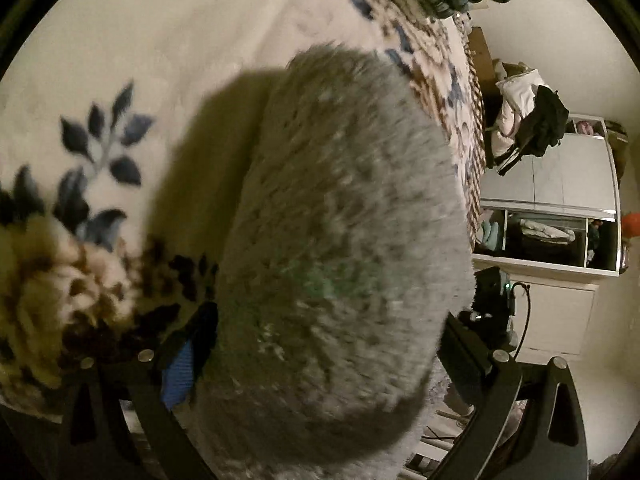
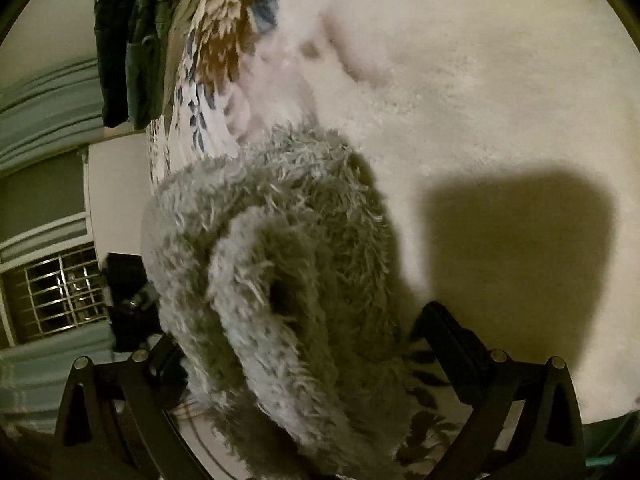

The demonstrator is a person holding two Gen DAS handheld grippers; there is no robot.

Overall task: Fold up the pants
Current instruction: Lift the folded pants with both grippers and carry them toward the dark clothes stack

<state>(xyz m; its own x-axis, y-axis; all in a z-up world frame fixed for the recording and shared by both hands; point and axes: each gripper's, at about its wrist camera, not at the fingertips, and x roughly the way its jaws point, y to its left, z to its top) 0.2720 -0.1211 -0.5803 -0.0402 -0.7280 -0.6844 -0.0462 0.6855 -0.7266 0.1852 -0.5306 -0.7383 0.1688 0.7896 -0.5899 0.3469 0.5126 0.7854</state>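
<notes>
The grey fluffy pants (image 1: 340, 232) fill the middle of the left wrist view, bunched between the fingers of my left gripper (image 1: 320, 332), which is shut on them. In the right wrist view the same pants (image 2: 280, 248) hang in a thick folded roll between the fingers of my right gripper (image 2: 304, 340), which is also shut on them. Both grippers hold the fabric up over a white floral blanket (image 1: 100, 80), and the pants cast dark shadows on it. The fingertips are mostly hidden by the fleece.
The blanket (image 2: 480, 80) covers a bed. Dark folded clothes (image 2: 128, 48) lie at the bed's far edge. A white cabinet (image 1: 560, 200) with clothes piled on top stands beside the bed. A barred window (image 2: 60, 292) and curtains are at the left.
</notes>
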